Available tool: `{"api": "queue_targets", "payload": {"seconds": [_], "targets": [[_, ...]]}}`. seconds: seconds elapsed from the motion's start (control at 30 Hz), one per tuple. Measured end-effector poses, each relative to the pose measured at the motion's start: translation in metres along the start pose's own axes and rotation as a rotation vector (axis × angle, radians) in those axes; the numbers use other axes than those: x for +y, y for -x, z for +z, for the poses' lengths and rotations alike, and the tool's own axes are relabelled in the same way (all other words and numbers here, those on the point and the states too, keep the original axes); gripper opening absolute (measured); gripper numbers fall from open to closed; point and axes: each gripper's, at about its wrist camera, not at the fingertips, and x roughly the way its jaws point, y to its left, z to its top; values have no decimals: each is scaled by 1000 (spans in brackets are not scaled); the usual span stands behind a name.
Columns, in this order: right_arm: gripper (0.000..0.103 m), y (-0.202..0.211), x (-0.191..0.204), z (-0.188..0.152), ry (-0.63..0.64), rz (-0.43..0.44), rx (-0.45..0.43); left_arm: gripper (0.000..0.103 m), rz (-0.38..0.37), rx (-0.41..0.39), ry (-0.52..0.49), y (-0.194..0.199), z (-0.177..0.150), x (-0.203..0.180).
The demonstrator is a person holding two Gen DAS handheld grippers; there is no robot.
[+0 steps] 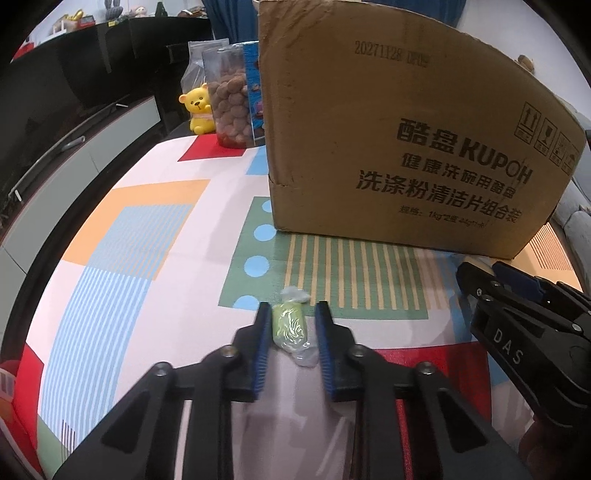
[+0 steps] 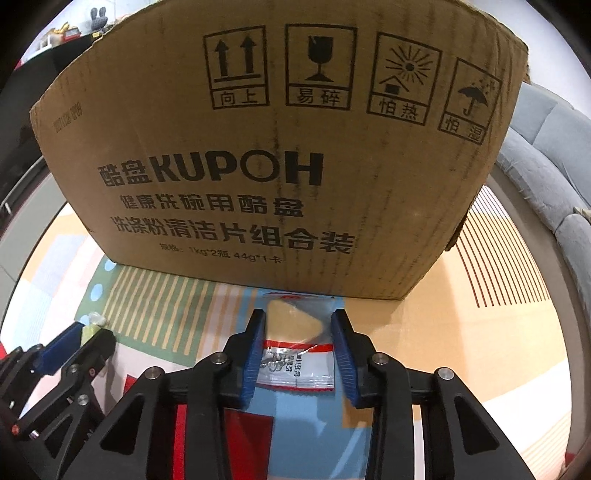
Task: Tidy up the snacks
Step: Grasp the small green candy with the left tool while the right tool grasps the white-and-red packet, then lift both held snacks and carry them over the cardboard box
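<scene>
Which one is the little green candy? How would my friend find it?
Find the big brown cardboard box on the colourful tablecloth. In front of it, between the left tongs, lies the green candy. It is small, lime green, in clear twisted wrap, unlike the flat snack packet by the right tongs.

yellow bear toy | grey sofa | dark cabinet

Patterned tablecloth, dark cabinet behind, grey sofa alongside, blue curtain.
</scene>
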Motion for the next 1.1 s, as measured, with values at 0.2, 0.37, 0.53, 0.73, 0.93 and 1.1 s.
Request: {"api": "queue_targets", "payload": {"seconds": [0.2,0.37,0.53,0.73,0.93,1.1], "targets": [[35,8,-1,-1,1,0,-8,19,7,7,5,1,0,3],[34,23,2,0,15,5,-23,19,17,-3,-3,8,2,5],[34,43,0,-2,23,5,-47,19,19,-27,-3,23,5,7],[34,72,-2,-3,28,10,-80,19,17,-48,-1,41,9,9],[34,98,1,-1,33,16,-118,19,10,-78,5,63,16,11],[34,114,0,11,31,17,-145,19,4,-104,0,81,24,10]]}}
